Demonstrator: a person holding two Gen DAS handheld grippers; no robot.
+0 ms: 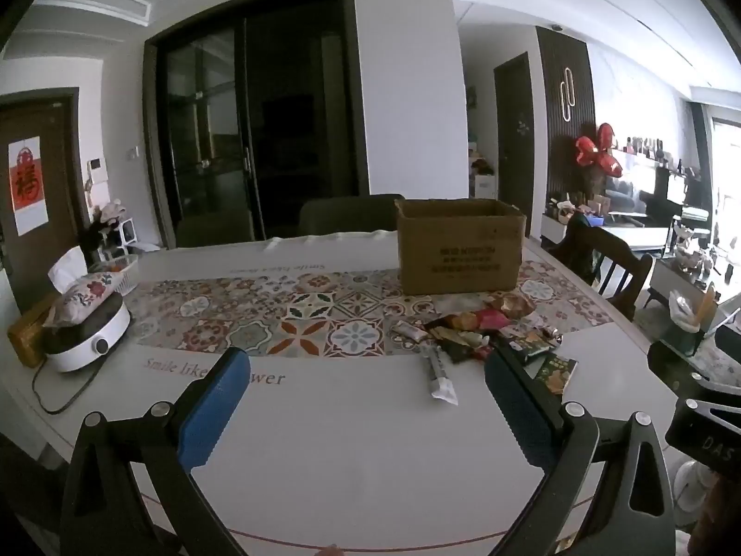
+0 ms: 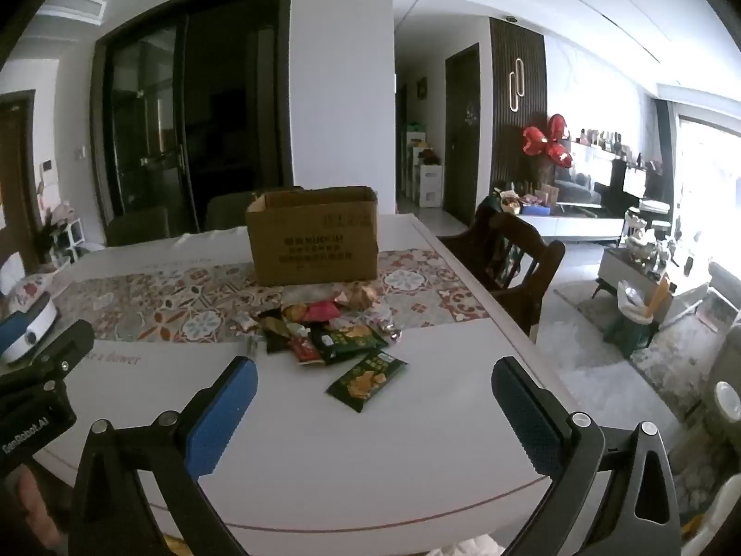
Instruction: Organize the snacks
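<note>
Green snack packet (image 2: 368, 380) — just beyond right hand-held gripper (image 2: 375, 398).

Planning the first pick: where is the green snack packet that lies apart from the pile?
In the right wrist view, the green snack packet lies on the white table, just nearer than the snack pile.

- Daylight floods in from the window (image 2: 708, 194) far on my right; it is blown out to white glare in both wrist views.
- The white table (image 1: 352, 454) under my fingers is evenly lit, with only soft, faint shadows.
- The dark glass doors (image 1: 250, 139) on the left sit in deep shade, detail lost.
- Fisheye bending curves walls and ceiling lines; the corners go black.
- The pictures are slightly soft and bluish; print on the cardboard box (image 2: 315, 241) is unreadable.
</note>
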